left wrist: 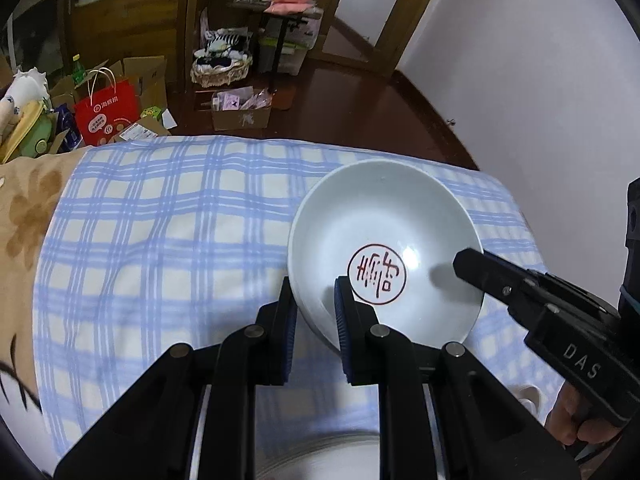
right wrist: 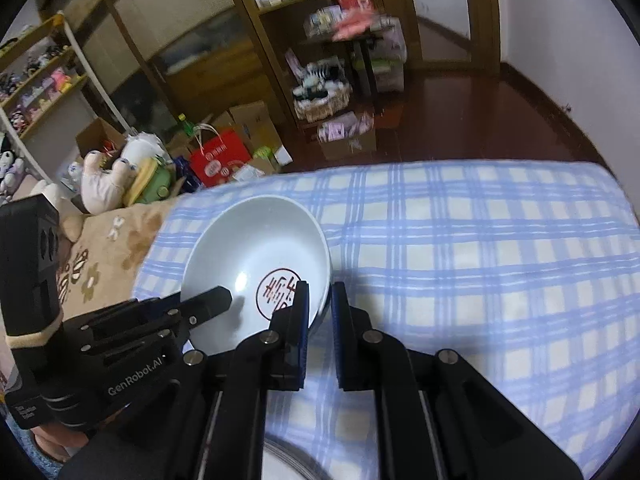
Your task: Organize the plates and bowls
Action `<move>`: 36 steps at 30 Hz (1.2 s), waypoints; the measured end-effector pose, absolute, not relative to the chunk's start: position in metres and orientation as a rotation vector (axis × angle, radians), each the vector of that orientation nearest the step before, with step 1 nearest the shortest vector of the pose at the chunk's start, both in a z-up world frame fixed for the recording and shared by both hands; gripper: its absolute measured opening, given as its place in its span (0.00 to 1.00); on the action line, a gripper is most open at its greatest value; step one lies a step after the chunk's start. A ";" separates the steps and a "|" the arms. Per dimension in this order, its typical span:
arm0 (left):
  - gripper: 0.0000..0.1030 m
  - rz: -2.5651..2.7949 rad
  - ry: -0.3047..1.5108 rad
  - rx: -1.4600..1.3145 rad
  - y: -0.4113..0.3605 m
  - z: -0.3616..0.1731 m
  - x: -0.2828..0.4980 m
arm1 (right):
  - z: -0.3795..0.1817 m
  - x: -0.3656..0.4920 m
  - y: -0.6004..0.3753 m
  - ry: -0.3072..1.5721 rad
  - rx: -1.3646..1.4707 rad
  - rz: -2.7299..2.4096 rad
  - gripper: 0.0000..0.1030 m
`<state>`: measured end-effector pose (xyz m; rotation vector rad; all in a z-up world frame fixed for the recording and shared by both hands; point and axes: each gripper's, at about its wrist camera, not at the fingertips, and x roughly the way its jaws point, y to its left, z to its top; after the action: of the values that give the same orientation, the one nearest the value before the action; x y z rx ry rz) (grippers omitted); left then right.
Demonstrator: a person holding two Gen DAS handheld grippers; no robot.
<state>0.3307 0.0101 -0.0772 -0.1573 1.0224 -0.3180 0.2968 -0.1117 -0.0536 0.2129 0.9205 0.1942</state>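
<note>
The bed (left wrist: 168, 208), spread with a blue checked cloth (right wrist: 480, 248), carries the scene, and a white bowl (left wrist: 380, 216) with a red seal mark (left wrist: 377, 274) in its bottom is held just over the cloth, clear of it as far as I can judge. The left gripper (left wrist: 314, 312) has its jaws pinching the bowl's near-left rim, one pad inside and one outside; the right gripper (right wrist: 320, 312) pinches the opposite rim the same way. A blurred pale rim (left wrist: 320, 456) low in both views may be a plate or second bowl below, though I cannot tell which. The step in hand looks like carrying the bowl toward a stack. To do it well, both hands should travel together at equal height, so the rim is neither twisted nor pulled apart, then lower squarely before releasing. The bowl opens upward, tipped slightly toward the cameras; being round, it has no long axis.
</note>
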 end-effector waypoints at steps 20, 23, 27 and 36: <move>0.18 -0.400 0.971 -0.111 -0.057 -0.012 0.196 | 0.022 0.141 -0.164 0.783 0.201 0.117 0.11; 0.18 -0.409 0.976 -0.095 -0.066 -0.012 0.182 | 0.018 0.128 -0.172 0.786 0.214 0.104 0.11; 0.18 -0.422 0.979 -0.086 -0.075 -0.015 0.168 | 0.011 0.109 -0.180 0.795 0.222 0.087 0.11; 0.18 -0.465 1.010 -0.034 -0.098 -0.044 0.146 | -0.012 0.080 -0.197 0.823 0.249 0.046 0.11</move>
<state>0.1457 -0.0980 -0.0437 -0.0336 1.0099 -0.4653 0.0801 -0.1966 -0.0124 0.2485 0.8231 0.0456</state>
